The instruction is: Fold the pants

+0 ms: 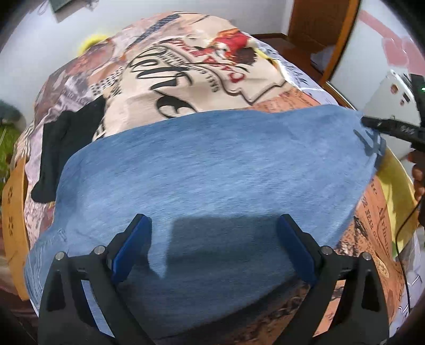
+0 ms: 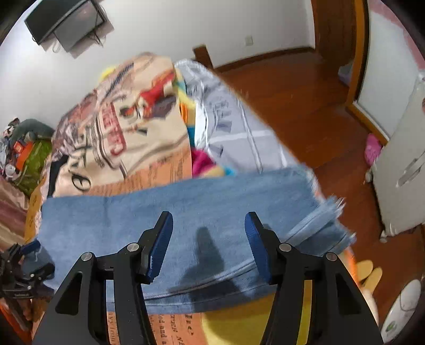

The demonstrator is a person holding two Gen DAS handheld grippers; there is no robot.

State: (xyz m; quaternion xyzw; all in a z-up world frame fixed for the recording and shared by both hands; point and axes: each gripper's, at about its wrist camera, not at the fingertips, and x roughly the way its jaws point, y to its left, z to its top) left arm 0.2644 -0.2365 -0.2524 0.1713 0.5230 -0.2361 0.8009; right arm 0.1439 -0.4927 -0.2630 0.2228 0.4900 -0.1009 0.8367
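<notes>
Blue denim pants (image 1: 212, 169) lie folded in a wide band across a bed covered by a printed blanket (image 1: 186, 77). My left gripper (image 1: 215, 236) hovers over the near part of the pants, open, with nothing between its blue pads. The right gripper (image 1: 382, 127) shows at the pants' far right corner, where frayed hems hang. In the right wrist view the pants (image 2: 186, 207) stretch from left to right, with stacked hems (image 2: 329, 223) at the bed's edge. My right gripper (image 2: 208, 233) is open above the cloth, its pads gripping nothing. The left gripper (image 2: 26, 262) shows at the lower left.
A black garment (image 1: 66, 143) lies left of the pants on the blanket. Right of the bed is wooden floor (image 2: 292, 93) with a white cabinet (image 2: 403, 164), slippers (image 2: 369, 270) and a pink item (image 2: 372, 148). A screen (image 2: 66, 24) hangs on the wall.
</notes>
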